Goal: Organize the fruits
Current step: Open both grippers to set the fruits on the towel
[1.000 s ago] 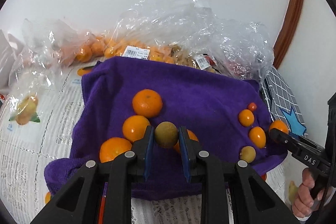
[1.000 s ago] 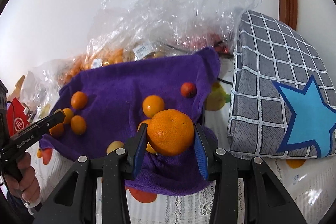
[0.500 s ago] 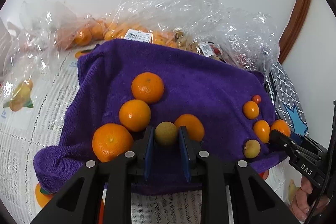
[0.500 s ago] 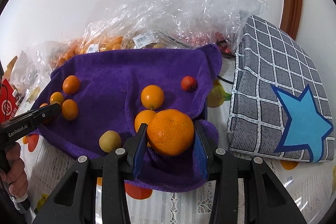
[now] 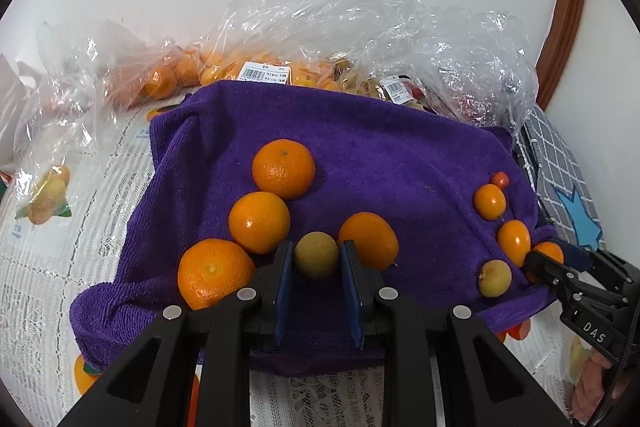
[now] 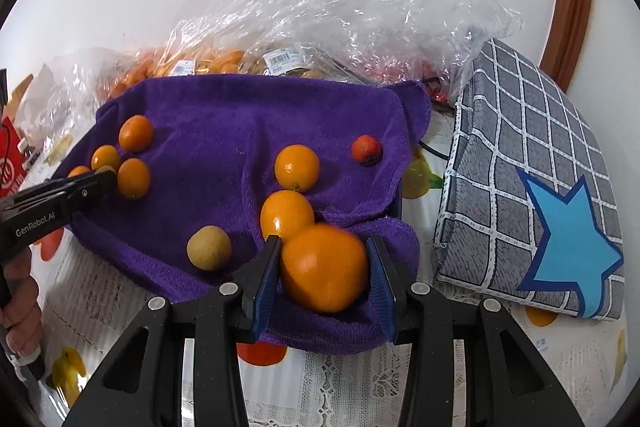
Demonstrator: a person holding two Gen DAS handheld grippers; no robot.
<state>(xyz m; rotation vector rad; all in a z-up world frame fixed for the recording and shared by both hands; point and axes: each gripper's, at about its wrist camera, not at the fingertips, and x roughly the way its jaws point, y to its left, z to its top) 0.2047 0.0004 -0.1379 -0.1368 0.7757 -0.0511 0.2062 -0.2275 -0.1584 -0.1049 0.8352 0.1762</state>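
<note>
A purple towel (image 5: 380, 155) lies on the table with fruit on it. My left gripper (image 5: 316, 263) has a small yellow-green fruit (image 5: 316, 254) between its pads, low over the towel's near edge, among several oranges (image 5: 283, 168). My right gripper (image 6: 322, 269) has opened around a large orange (image 6: 323, 267), which looks blurred and sits low against the towel's (image 6: 240, 123) near right edge; small gaps show at both pads. Beside it lie two small oranges (image 6: 297, 167), a yellow-green fruit (image 6: 209, 247) and a small red fruit (image 6: 366, 149).
Clear plastic bags of fruit (image 5: 360, 39) are piled behind the towel against the wall. A grey checked cushion with a blue star (image 6: 532, 187) lies to the right. The table has a fruit-print lace cloth (image 5: 60, 227).
Both grippers have lowered toward the towel. The right jaws have widened and the large orange has slipped down between them. The left gripper's small fruit is now down among the oranges.
</note>
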